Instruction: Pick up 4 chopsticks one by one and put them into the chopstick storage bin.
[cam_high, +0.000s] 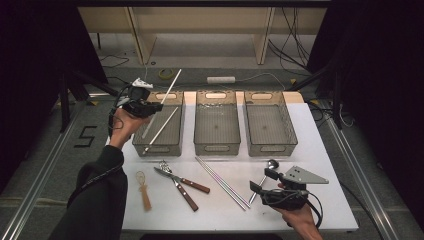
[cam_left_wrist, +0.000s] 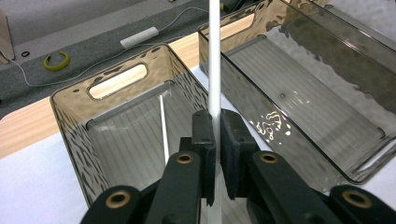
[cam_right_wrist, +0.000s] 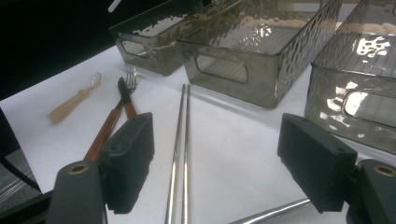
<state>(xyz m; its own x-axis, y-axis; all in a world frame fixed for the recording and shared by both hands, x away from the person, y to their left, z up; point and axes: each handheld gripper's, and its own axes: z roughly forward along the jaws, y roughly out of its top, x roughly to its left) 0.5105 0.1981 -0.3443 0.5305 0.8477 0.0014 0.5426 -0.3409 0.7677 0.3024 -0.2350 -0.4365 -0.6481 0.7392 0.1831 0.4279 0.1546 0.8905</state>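
White and thin, a long plastic chopstick (cam_left_wrist: 214, 56) is clamped between the closed jaws of the left gripper (cam_left_wrist: 214, 140) above the leftmost smoky transparent bin (cam_high: 176, 120), while the right gripper (cam_right_wrist: 215, 163) waits with jaws wide open, holding nothing, over two steel chopsticks (cam_right_wrist: 180, 149).

Bare table (cam_high: 320, 150) right of the metal chopsticks (cam_high: 222, 181); bins (cam_high: 216, 122) behind.

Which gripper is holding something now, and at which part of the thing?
The left gripper is shut on a white chopstick, somewhere along its shaft, over the left basket. The right gripper is open and holds nothing.
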